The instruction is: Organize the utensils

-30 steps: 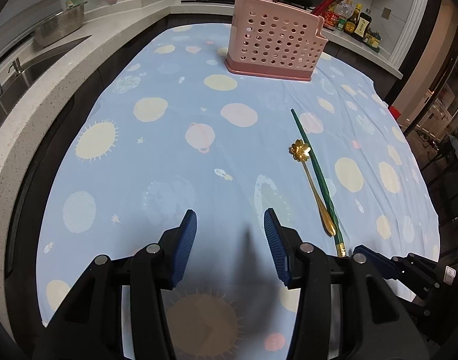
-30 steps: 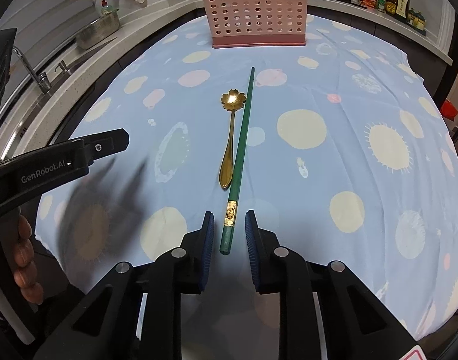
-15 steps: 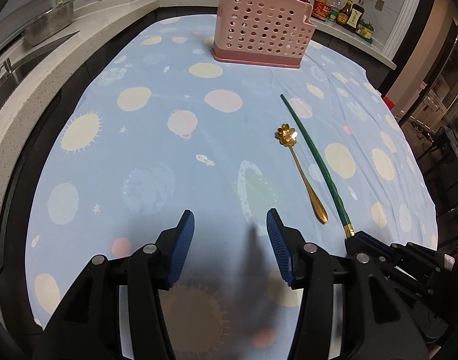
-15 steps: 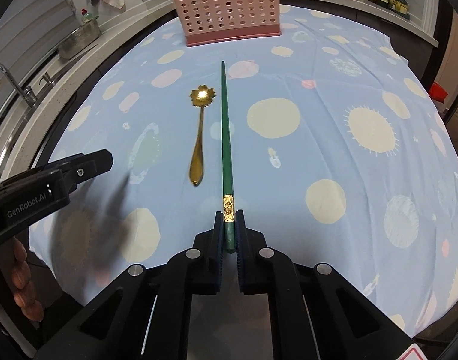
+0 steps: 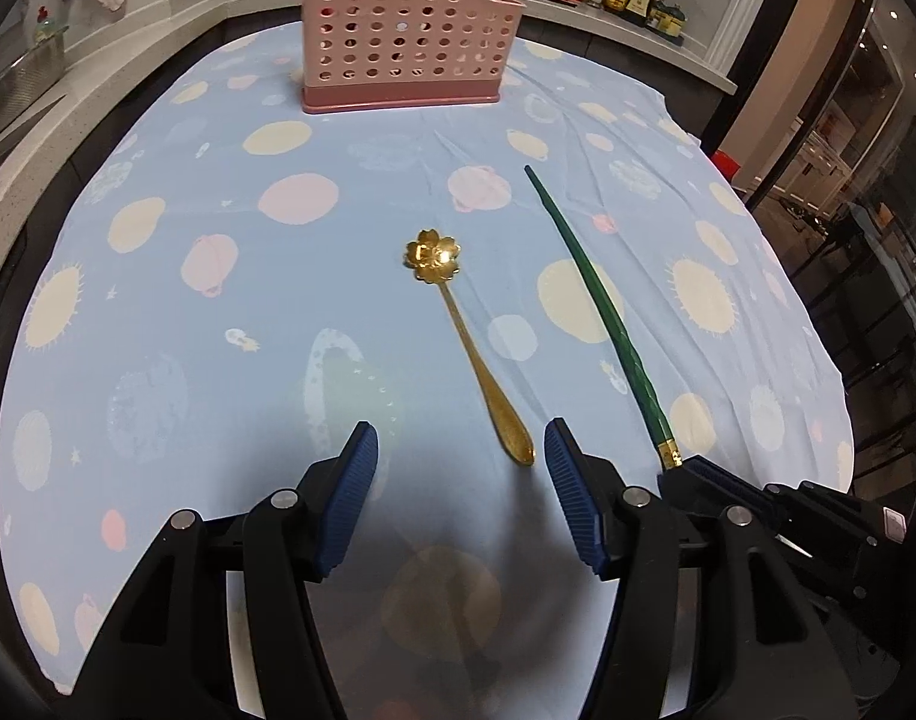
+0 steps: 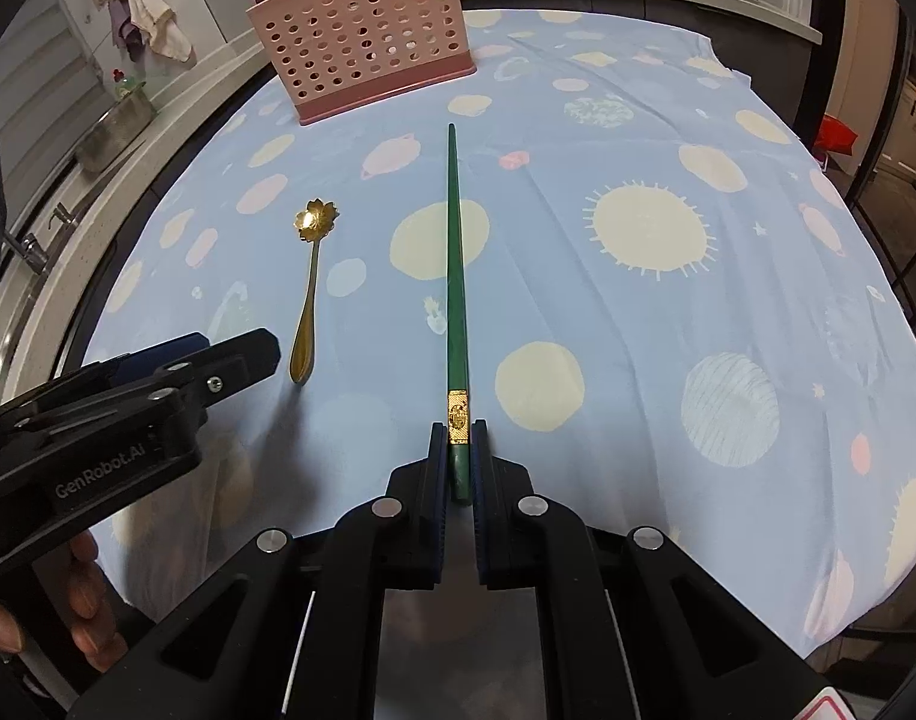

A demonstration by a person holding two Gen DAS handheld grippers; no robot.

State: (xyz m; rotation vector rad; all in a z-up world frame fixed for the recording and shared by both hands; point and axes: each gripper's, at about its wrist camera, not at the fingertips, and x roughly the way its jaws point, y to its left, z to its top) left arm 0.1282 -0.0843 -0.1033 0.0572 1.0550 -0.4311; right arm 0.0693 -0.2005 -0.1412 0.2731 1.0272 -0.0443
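The right claw (image 6: 458,438) is clamped on the gold-banded end of the green chopstick (image 6: 456,276). The left claw (image 5: 458,456), its jaws just widening and empty, hovers at the gold flower spoon's (image 5: 467,342) handle on the cloth-covered surface (image 5: 158,312), well short of the pink utensil holder (image 5: 407,30).

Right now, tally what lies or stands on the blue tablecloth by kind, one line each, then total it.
Gold flower-bowl spoon: 1
Green chopstick: 1, its gold-banded end clamped in the right gripper
Pink perforated utensil holder: 1
Total: 3
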